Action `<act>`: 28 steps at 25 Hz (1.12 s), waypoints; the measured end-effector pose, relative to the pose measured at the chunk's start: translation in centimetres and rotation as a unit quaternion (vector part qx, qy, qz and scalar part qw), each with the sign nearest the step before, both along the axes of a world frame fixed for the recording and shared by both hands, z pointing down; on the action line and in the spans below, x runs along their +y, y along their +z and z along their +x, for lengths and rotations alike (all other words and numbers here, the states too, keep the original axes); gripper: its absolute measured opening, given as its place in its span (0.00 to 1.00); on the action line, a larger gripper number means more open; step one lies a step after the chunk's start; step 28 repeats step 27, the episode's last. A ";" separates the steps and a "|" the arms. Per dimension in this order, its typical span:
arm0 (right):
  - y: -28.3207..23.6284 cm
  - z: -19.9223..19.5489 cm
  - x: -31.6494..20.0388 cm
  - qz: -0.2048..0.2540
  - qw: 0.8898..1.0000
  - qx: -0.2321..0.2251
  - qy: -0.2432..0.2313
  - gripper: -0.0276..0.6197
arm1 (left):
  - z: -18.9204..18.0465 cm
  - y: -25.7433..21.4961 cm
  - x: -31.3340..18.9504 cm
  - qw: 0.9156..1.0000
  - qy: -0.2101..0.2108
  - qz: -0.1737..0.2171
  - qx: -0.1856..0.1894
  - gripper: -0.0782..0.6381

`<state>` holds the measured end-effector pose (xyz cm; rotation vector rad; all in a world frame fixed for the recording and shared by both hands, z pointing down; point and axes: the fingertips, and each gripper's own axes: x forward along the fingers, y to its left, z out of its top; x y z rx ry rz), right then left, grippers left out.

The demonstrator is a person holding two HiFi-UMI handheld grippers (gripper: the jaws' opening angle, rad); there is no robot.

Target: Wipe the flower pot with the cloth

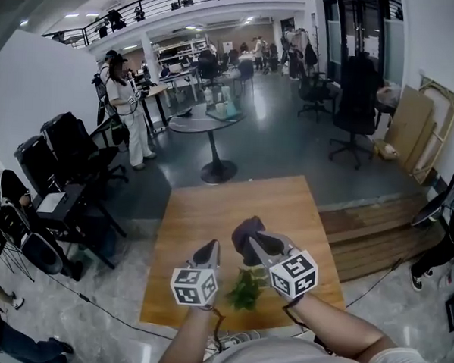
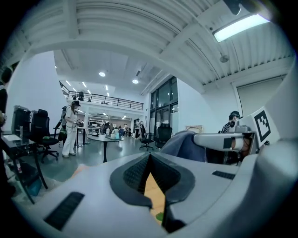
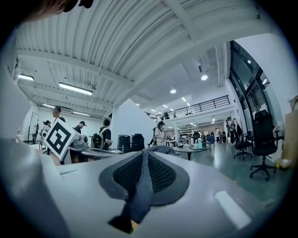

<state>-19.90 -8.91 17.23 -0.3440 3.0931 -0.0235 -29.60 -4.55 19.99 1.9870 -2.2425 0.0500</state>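
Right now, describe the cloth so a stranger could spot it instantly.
Find the light wooden table in the head view. The right tongs above it pinch a dark blue-grey cloth, the only soft crumpled thing there, beside green leaves.

Side by side above the tabletop's [image 1: 210, 206] near edge: left gripper [image 1: 210, 249], jaws together, empty; right gripper [image 1: 256, 239] clamped on the cloth [image 1: 245, 231].

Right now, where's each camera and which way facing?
Head view: on head, steeply down at table; forearms, both hand-held grippers show.
Left gripper view: on left hand-held gripper, facing across room; shut jaws show.
Right gripper view: on right hand-held gripper, facing across room; jaws pinch cloth.
Shared: all three see the cloth.
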 end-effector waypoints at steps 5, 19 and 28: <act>-0.1 0.1 -0.1 0.004 1.000 0.002 0.003 0.10 | 0.4 -0.9 -0.2 1.000 -0.002 0.015 -0.003 0.12; -0.7 0.6 -0.7 -0.015 1.000 -0.004 0.017 0.10 | 1.7 -2.7 -0.4 0.999 0.012 0.037 -0.003 0.12; -1.5 0.5 -0.8 -0.018 1.000 -0.006 0.021 0.10 | 1.5 -3.8 -0.9 0.999 0.013 0.039 -0.001 0.12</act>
